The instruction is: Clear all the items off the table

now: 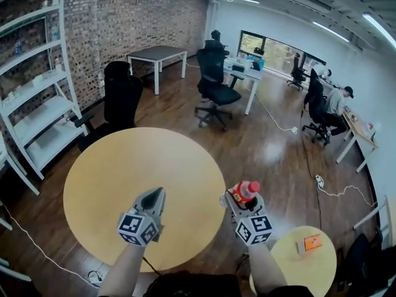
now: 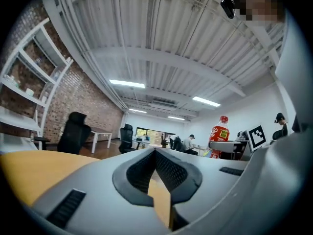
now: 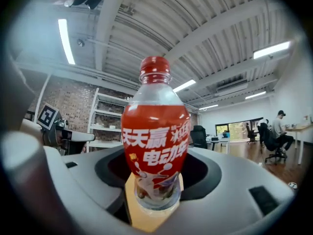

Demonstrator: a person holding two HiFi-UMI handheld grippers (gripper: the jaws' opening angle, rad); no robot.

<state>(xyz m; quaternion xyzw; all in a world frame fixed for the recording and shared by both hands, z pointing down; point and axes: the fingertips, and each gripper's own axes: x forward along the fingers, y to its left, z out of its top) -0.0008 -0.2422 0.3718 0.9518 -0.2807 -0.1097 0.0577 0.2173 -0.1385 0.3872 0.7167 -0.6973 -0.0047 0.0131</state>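
Foreground: the left gripper [image 1: 157, 194] [image 2: 155, 154], its jaws closed together on nothing, hangs over the near part of the round table [image 1: 117, 166]. The right gripper [image 1: 242, 198] [image 3: 155, 182] is clamped on a red-capped bottle [image 1: 245, 191] [image 3: 155, 136], held upright at the table's right rim; whether its base touches the tabletop cannot be told. Lower right: a small round table [image 1: 309, 272] bearing an orange item [image 1: 312, 242]. Beyond: a black office chair [image 1: 122, 98] at the far edge, white shelving [image 1: 43, 107] and a brick wall [image 1: 124, 23].
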